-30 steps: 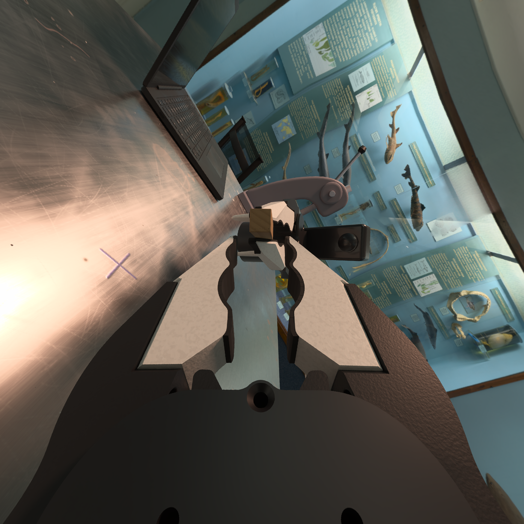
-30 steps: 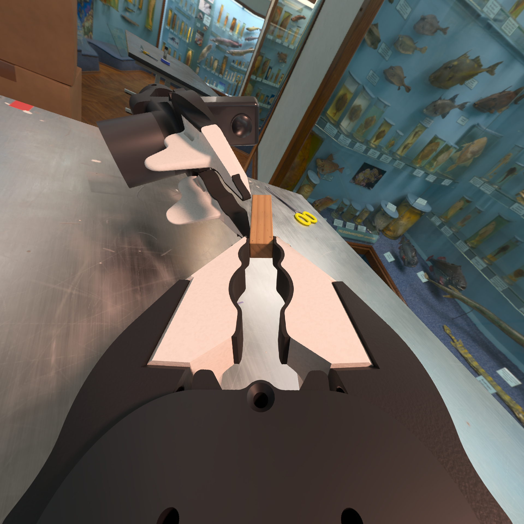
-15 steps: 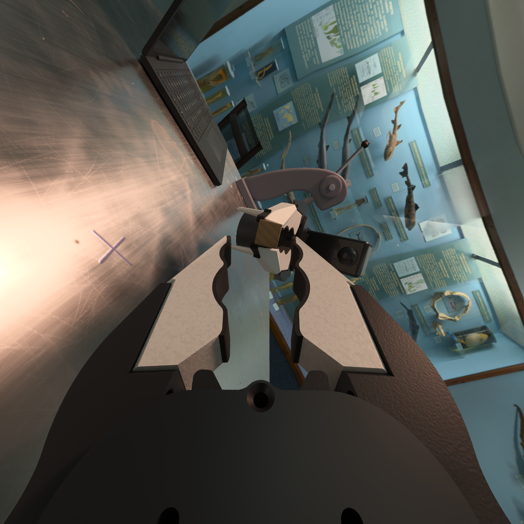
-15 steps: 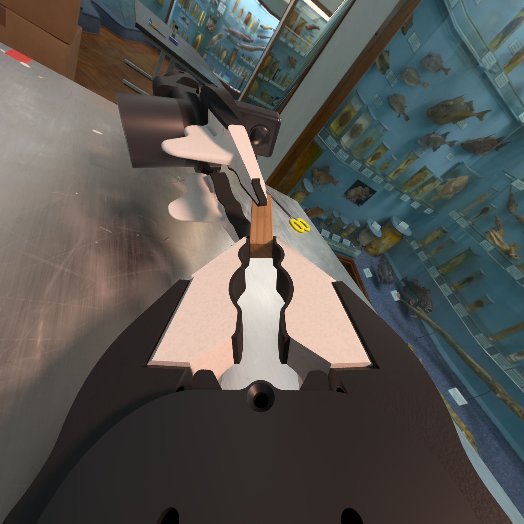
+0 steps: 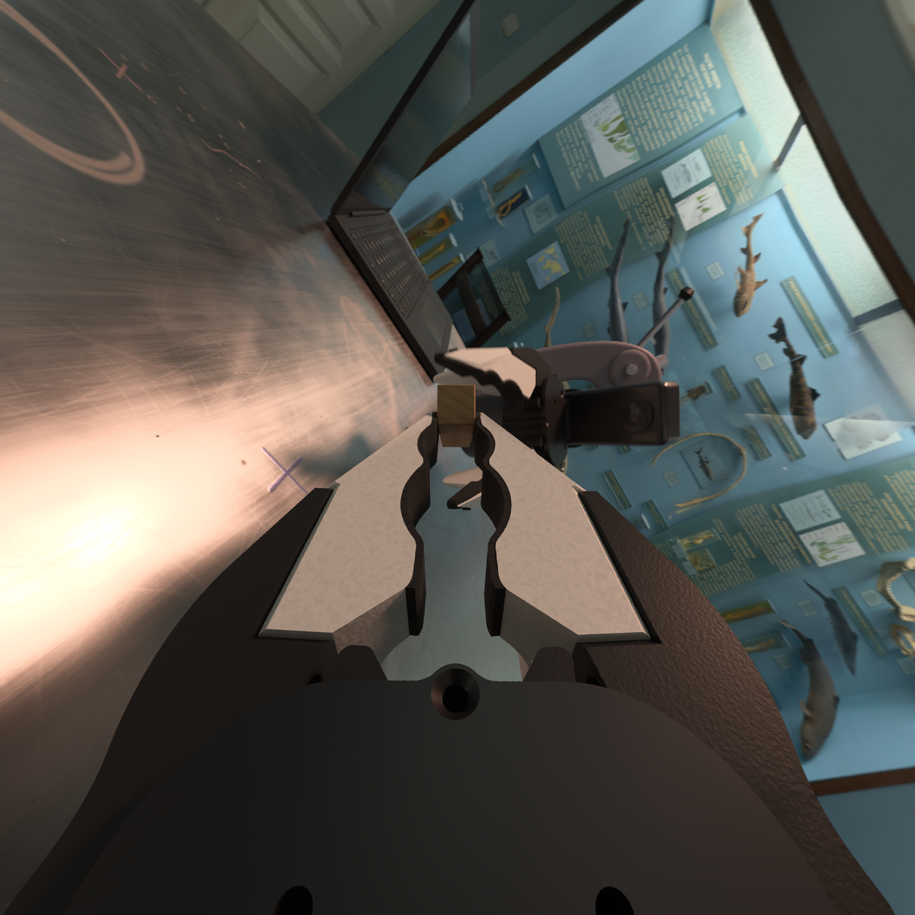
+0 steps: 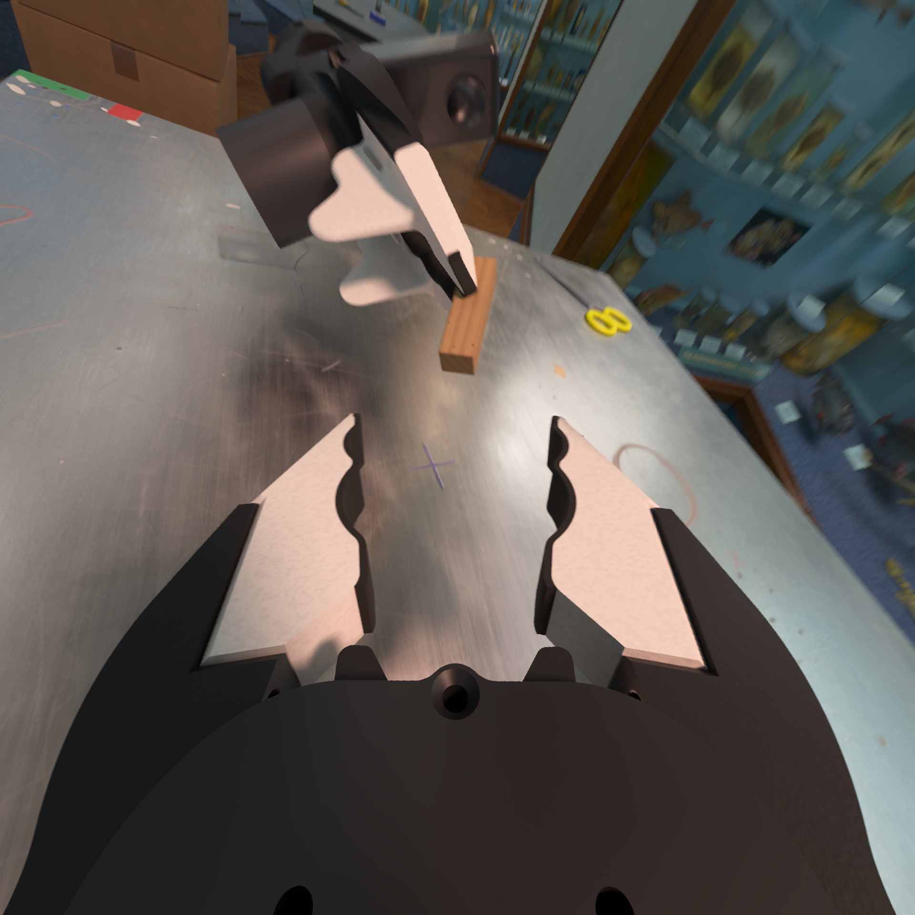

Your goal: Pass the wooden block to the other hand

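Museum-type room with blue display cases of mounted fish and jarred specimens on the walls. The desk (image 6: 148, 396) was scratched grey metal with strong glare, a purple cross mark (image 6: 432, 467) and a reddish ring mark (image 6: 658, 482) drawn on it. A yellow pair of scissors (image 6: 608, 321) lay near the far edge, cardboard boxes (image 6: 128, 44) stood beyond the desk, and an open laptop (image 5: 396, 277) sat at the edge in the left wrist view.

The right-wrist background was motion-blurred, so case contents were hard to make out. The left tool's (image 5: 456, 426) lower finger was mostly hidden behind the upper one and the block in the right wrist view. A pinkish lever device (image 5: 594, 364) was partly hidden behind the right tool's (image 6: 454, 426) body; I could not tell what it was.

The left tool was clamped on the far end of the wooden block (image 6: 468, 317), holding it clear above the desk. The right tool had its fingers spread wide and held nothing, well apart from the block.

Half a second earlier the right tool gripped the block's near end and the left tool's fingers were parted around the other end; since then the left had closed and the right had released and backed off.
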